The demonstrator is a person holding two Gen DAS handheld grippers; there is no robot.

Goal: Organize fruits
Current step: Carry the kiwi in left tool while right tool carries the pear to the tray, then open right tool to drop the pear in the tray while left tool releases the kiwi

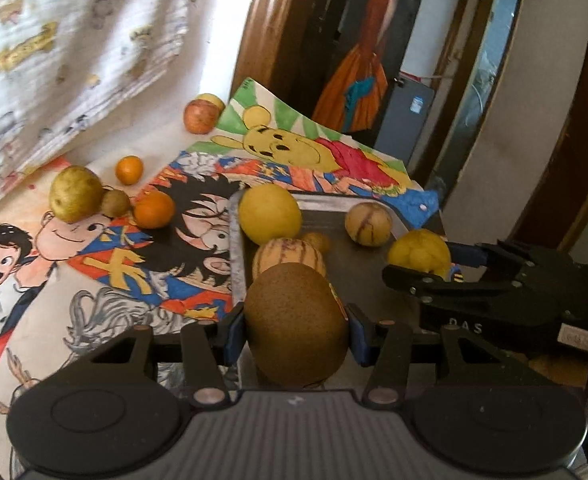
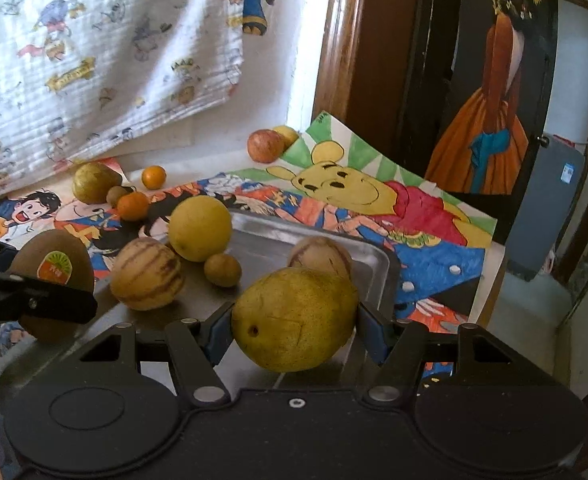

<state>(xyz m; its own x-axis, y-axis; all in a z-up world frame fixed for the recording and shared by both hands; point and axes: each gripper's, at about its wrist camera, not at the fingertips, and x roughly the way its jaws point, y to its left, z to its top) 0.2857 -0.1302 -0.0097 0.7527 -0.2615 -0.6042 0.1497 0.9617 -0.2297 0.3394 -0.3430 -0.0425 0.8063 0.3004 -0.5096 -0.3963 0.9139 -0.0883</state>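
Fruit sorting at a metal tray point(image 2: 377, 264) set on cartoon drawings point(image 1: 126, 264): we see the left gripper point(image 1: 295, 326) clamped on a brown kiwi point(image 1: 295, 320) over the tray's near-left edge, and the right gripper point(image 2: 294, 328) clamped on a yellow-green pear point(image 2: 294, 316) over the tray's near end. Inside the tray we count a yellow round fruit point(image 2: 200, 227), two striped melons point(image 2: 146, 274), and a small brown fruit point(image 2: 222, 269), perhaps a longan. Outside it, on the drawings, we note two oranges point(image 1: 154, 210), a second pear point(image 1: 75, 193), and an apple point(image 1: 201, 116) near the wall.
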